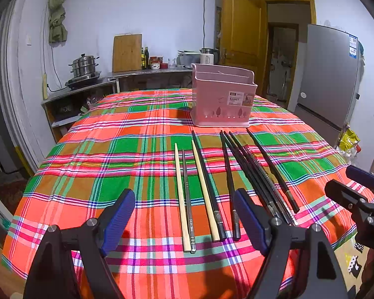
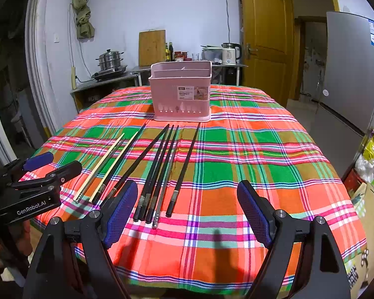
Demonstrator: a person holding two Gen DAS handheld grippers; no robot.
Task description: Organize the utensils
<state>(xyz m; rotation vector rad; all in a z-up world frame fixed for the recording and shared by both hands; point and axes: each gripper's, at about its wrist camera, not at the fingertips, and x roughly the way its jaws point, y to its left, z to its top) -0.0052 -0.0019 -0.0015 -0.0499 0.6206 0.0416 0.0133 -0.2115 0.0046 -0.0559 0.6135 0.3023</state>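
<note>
Several chopsticks lie side by side on the plaid tablecloth (image 1: 92,164): two pale wooden ones (image 1: 180,199), a grey metal one (image 1: 187,204) and several black ones (image 1: 251,172). They also show in the right wrist view (image 2: 159,164). A pink utensil basket (image 1: 222,97) stands upright behind them, also in the right wrist view (image 2: 180,92). My left gripper (image 1: 184,224) is open and empty above the near ends of the wooden chopsticks. My right gripper (image 2: 187,214) is open and empty, just right of the black chopsticks.
A steel counter (image 1: 147,73) with a steamer pot (image 1: 84,66), cutting board and bottles stands behind the table. A wooden door (image 1: 241,35) and a grey fridge (image 1: 326,74) are at the right. The table's front edge is just below the grippers.
</note>
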